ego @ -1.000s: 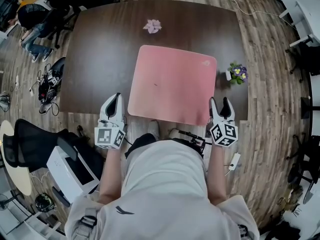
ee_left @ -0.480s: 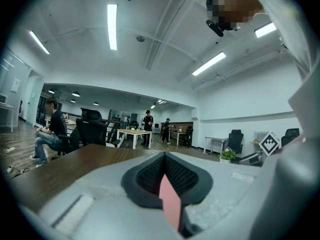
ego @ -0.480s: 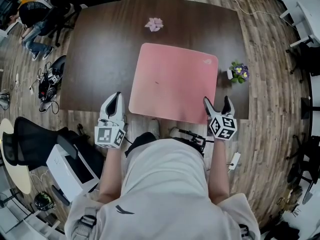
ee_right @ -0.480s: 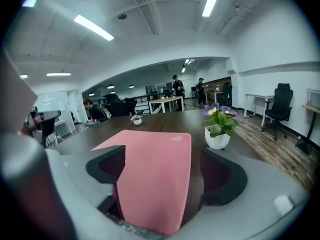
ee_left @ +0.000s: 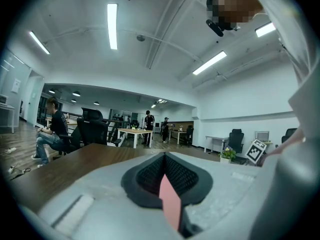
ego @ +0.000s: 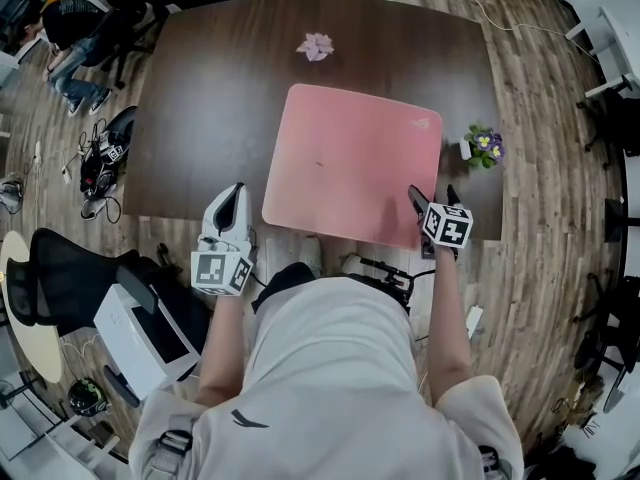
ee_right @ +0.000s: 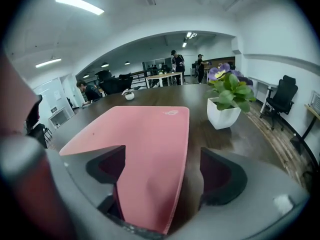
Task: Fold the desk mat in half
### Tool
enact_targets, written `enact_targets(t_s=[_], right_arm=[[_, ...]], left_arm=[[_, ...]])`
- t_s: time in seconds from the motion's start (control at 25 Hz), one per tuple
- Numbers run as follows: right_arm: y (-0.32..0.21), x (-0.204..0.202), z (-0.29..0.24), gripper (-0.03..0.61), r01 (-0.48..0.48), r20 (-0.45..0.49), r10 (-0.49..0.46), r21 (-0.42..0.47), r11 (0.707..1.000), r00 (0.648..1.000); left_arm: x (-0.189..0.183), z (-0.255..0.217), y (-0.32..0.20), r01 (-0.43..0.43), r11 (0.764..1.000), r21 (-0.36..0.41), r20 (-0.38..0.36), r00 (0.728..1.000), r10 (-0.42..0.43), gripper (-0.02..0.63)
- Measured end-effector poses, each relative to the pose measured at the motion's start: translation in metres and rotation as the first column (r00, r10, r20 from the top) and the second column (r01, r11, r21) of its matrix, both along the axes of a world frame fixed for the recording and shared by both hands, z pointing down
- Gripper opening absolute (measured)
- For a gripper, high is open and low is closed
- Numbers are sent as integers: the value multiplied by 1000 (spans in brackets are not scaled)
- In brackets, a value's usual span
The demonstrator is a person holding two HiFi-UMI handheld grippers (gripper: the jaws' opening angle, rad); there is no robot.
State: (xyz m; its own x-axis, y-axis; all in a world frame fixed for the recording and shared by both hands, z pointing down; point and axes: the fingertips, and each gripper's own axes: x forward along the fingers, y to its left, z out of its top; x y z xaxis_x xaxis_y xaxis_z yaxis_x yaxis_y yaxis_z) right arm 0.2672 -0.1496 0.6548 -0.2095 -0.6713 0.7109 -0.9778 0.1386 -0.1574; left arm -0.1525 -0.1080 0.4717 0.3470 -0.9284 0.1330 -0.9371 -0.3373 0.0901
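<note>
The right gripper point(ego: 432, 196), jaws just opened wide around the mat's point(ego: 350, 158) near corner, should bite deep before lifting; the left gripper point(ego: 236, 194) sits closed.

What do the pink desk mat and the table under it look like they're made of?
Desk mat: probably soft cloth over rubber or foam, with a matte finish. Its near edge ripples limply and the border looks stitched. Table: dark brown wood or wood-look laminate, slightly glossy, with grain streaks and faint reflections showing.
</note>
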Motion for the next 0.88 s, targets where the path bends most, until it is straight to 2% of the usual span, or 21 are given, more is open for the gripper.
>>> enact_targets(t_s=[0.12,0.32,0.4,0.48,0.68,0.88], right_arm=[[-9,-3,13,458,7,25,-5,-68,998,1000],[-7,-4,40,459,20,10,-18,-218,976,1000],[-4,-3,45,450,16,-13,-19,-249,968,1000],[-4,-3,47,445,8,-40,-18,-253,967,999],[-9,0,46,438,-63,-54,52,-223,973,997],[-8,0,47,437,-70,-70,57,-200,977,996]], left_arm=[[-2,0,0,5,1000,-5,3,1000,-5,5],[-7,0,-1,14,1000,-7,3,1000,-14,5],[-9,0,-2,15,1000,-9,3,1000,-15,5],[-10,0,-2,17,1000,-12,4,1000,-17,5],[-8,4,-2,18,1000,-23,-3,1000,-18,4],[-2,5,-3,8,1000,-22,-8,1000,-9,5]])
